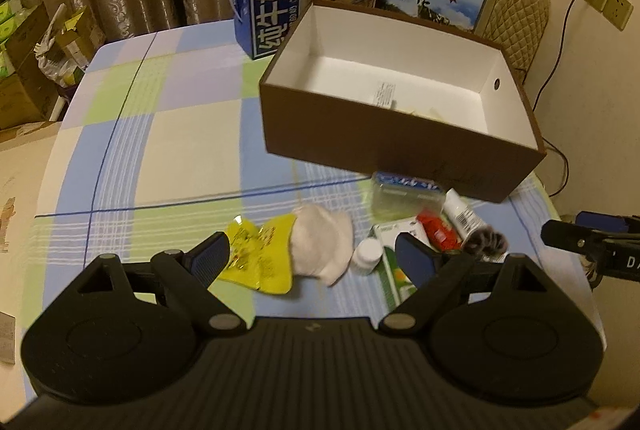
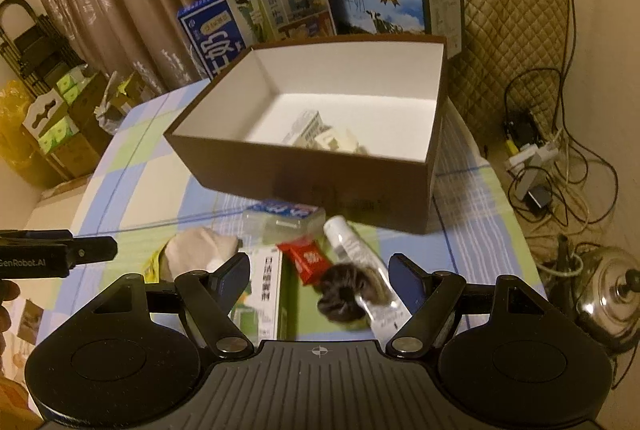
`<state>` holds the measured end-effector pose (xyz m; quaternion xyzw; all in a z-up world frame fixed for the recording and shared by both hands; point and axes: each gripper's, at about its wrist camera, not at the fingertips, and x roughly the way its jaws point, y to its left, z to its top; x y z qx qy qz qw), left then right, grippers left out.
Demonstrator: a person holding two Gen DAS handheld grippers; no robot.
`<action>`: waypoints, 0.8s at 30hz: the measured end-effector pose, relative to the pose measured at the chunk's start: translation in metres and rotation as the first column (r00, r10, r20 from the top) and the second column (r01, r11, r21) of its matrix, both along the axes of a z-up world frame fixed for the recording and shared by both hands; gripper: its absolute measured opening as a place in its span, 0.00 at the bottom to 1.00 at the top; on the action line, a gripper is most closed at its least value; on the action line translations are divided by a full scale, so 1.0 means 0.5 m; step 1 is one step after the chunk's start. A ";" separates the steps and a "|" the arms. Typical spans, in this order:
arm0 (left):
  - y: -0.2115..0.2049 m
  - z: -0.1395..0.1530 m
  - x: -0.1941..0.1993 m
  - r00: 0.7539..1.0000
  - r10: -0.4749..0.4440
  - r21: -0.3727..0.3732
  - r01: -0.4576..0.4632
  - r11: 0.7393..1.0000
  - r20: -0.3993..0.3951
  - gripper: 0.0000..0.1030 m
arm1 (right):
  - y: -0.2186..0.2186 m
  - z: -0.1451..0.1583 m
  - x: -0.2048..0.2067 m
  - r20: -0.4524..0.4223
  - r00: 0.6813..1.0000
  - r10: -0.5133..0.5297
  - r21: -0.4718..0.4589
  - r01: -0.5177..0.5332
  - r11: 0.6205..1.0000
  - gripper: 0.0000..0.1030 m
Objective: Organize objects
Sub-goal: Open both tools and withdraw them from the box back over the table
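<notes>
Both the left gripper [image 1: 314, 258] and right gripper [image 2: 320, 272] are held with jaws released above a checked tabletop [image 1: 168, 134]. A dark furry scrunchie [image 2: 346, 294] lies between the right jaws, before a brown open cardboard box [image 2: 320, 174].

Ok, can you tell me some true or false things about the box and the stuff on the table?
1. The brown box is completely empty. False: a few small items lie inside.
2. The white bottle sits inside the box. False: it stands on the table.
3. Both claws, left and right, are open. True.
4. The yellow packet lies beside a white cloth. True.
5. The right claw holds the dark scrunchie. False: it grips nothing.
</notes>
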<state>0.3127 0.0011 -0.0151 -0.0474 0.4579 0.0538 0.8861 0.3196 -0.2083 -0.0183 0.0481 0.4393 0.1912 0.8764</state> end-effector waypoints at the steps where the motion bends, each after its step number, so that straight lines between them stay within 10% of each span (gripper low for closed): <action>1: 0.005 -0.003 -0.006 1.000 -0.002 -0.001 0.002 1.000 -0.004 0.85 | 0.001 -0.001 -0.007 -0.001 1.000 -0.006 -0.003 0.006 1.000 0.72; 24: 0.101 -0.032 -0.076 0.998 -0.060 -0.025 0.059 0.998 -0.033 0.85 | 0.024 -0.020 -0.106 -0.014 0.992 -0.122 -0.005 0.122 0.992 0.72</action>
